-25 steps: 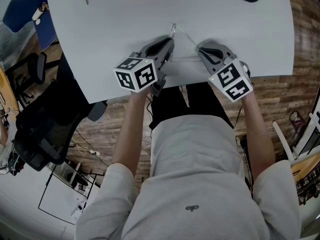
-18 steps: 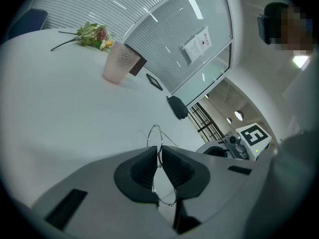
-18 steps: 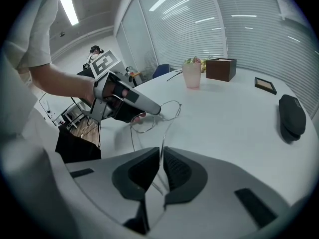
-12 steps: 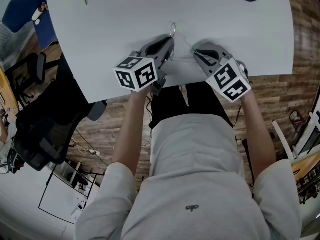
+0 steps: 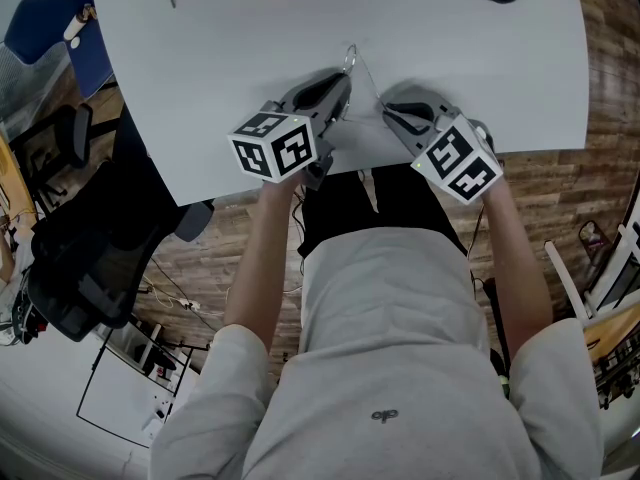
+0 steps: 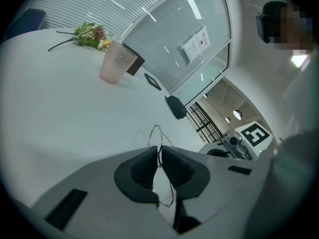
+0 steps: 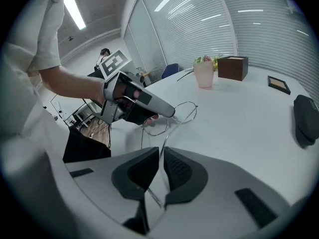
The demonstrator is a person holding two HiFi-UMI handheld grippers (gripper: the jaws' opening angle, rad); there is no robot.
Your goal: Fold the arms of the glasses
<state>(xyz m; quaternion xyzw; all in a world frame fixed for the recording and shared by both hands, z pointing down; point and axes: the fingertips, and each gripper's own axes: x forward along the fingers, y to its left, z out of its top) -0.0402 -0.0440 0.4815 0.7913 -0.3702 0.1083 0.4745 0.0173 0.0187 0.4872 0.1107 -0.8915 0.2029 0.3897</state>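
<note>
Overhead, we see both grippers meeting at the glasses (image 5: 350,60) near the front edge of the white table (image 5: 200,58), but not how the jaws stand. Only the left gripper (image 6: 159,151) view shows its jaws pinched together on one wire lens rim. Only the right gripper (image 7: 162,156) view shows one arm of the glasses running through its narrow gap; these jaws have just been opening, and the pads stand clear of the arm. Farther back stand a pink cup (image 7: 204,73), contents unseen, flowers (image 6: 92,34) lying behind it, and a brown box (image 7: 233,66), interior hidden.
</note>
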